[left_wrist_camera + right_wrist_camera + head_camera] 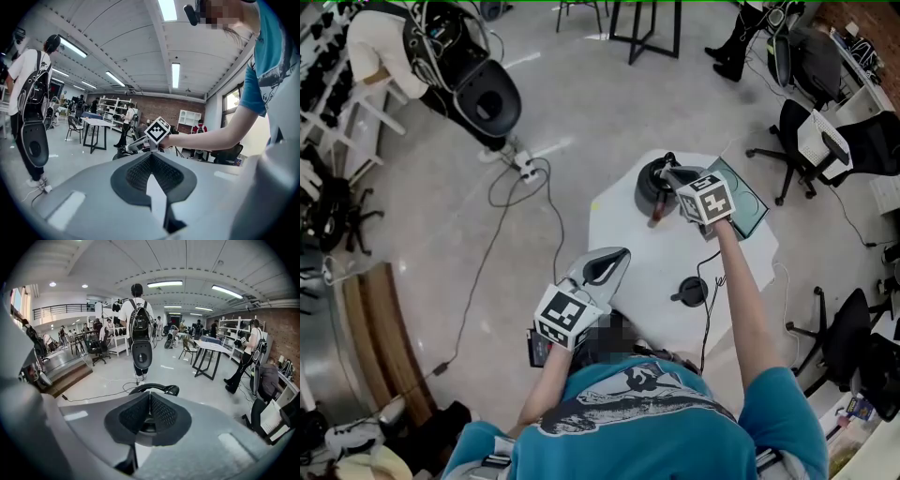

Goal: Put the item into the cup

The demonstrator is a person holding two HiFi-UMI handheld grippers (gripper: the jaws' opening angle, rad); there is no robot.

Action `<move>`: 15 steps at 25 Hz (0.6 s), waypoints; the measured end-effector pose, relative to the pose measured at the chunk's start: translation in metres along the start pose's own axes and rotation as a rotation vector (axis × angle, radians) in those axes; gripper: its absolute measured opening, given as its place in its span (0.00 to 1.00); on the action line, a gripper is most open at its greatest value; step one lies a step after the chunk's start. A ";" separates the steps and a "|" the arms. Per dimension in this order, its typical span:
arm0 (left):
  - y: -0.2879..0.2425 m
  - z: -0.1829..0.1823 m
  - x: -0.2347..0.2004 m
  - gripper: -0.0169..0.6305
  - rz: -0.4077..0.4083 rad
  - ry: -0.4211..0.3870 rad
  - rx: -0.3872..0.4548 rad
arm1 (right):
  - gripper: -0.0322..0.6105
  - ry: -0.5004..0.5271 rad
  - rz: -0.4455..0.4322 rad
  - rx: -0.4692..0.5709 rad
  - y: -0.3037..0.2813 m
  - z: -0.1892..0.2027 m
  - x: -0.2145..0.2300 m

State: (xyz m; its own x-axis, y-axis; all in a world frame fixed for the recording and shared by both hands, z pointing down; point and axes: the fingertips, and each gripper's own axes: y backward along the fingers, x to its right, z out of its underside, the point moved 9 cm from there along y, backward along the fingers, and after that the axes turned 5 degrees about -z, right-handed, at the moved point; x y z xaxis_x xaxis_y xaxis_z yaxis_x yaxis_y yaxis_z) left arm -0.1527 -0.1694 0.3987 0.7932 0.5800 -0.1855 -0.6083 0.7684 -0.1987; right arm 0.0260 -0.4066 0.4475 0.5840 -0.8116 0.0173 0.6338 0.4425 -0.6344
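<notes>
A black cup [652, 184] with a handle stands at the far side of the white table [647, 272]. My right gripper [674, 178] hovers just over its rim, jaws shut, and I see nothing between them. In the right gripper view the cup's rim [146, 387] shows right behind the closed tips of that gripper [150, 394]. A small brownish thing [657, 217] lies beside the cup; what it is I cannot tell. My left gripper [606, 266] is shut and empty at the table's near left edge, aimed at the cup [120, 153] and the right gripper [136, 146].
A black round lid [691, 293] with a cable lies at the table's near right. A dark tablet [746, 202] sits at the far right corner. Office chairs [814, 141] stand to the right. A cable [502, 234] runs over the floor at left, near a person with a backpack [455, 56].
</notes>
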 end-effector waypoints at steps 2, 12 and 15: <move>-0.001 0.001 -0.001 0.05 0.003 0.004 -0.003 | 0.06 -0.001 -0.010 -0.024 -0.005 0.002 0.002; -0.006 0.000 -0.006 0.05 0.013 0.013 -0.006 | 0.06 0.034 -0.057 -0.133 -0.016 0.005 0.002; -0.008 0.000 -0.008 0.05 0.015 0.007 -0.008 | 0.06 0.032 -0.064 -0.147 -0.019 0.007 0.002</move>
State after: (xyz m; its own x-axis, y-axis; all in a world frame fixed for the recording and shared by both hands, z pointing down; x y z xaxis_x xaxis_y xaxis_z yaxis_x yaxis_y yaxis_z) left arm -0.1542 -0.1804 0.4018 0.7835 0.5898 -0.1955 -0.6208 0.7571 -0.2037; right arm 0.0185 -0.4136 0.4649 0.5268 -0.8491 0.0376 0.5865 0.3311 -0.7391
